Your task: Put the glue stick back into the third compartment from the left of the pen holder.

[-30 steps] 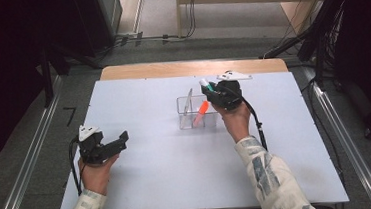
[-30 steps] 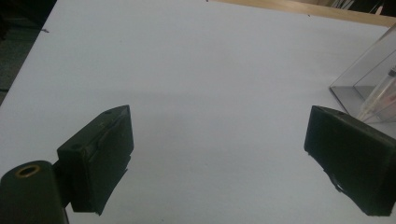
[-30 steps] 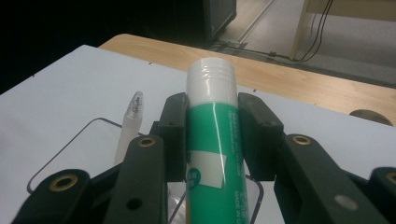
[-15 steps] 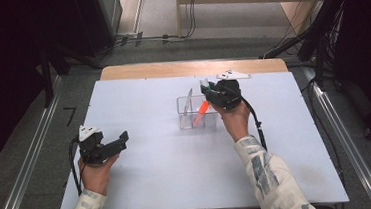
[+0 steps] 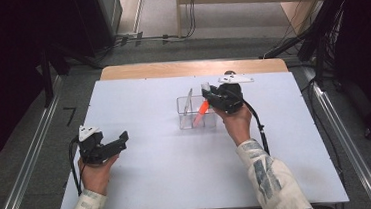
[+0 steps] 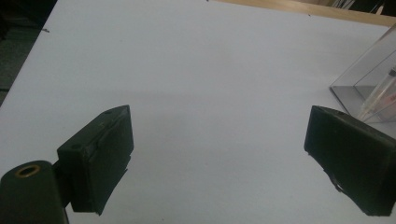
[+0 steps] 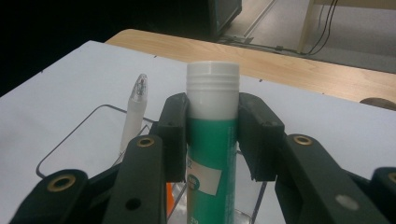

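High view: looks from above the person's side, forward and down over the whole white table (image 5: pixel 170 186), with floor and cables beyond its far edge.

Left gripper view: rides low behind the left gripper (image 6: pixel 219 154), facing across bare tabletop; the clear box (image 6: pixel 369 84) sits beyond the right-hand finger (image 6: pixel 355 163), near the frame edge.

Right gripper view: sits very close behind the right gripper (image 7: pixel 212 135), facing the table's far wooden edge; the glue stick (image 7: pixel 212 140) stands between the fingers (image 7: pixel 175 135).

Shared: the clear box (image 5: pixel 194 115) and the white tabletop appear in all three.

Clear glossy plastic box (image 5: pixel 197 117)
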A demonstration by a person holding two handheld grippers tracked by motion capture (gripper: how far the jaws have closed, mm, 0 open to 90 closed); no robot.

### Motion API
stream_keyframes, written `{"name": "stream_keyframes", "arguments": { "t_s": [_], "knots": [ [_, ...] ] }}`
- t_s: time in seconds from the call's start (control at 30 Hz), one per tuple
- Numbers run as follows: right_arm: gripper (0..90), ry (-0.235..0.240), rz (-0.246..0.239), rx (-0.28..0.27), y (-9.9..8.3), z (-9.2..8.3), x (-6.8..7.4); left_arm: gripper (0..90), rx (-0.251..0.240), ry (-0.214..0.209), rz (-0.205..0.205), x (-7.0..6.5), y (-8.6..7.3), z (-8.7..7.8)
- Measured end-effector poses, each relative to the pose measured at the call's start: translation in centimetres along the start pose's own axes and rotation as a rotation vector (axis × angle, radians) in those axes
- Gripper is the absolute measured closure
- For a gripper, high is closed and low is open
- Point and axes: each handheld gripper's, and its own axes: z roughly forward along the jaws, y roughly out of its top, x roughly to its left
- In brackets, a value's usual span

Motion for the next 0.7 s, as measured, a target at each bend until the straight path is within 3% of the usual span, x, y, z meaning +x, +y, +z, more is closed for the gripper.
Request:
{"name": "stream_keyframes", "arguments": {
  "t_s": [0.4,0.7],
  "knots": [
    [58.6,0.017,-0.008,0.004,-0.8,-0.8,-0.2,8.8,0.004,0.0,0.005,-0.1,0.0,0.0],
    [50.5,0.012,0.0,-0.011,-1.2,-1.9,-0.9,8.8,0.003,0.003,0.004,0.0,-0.1,0.0]
  ]
}}
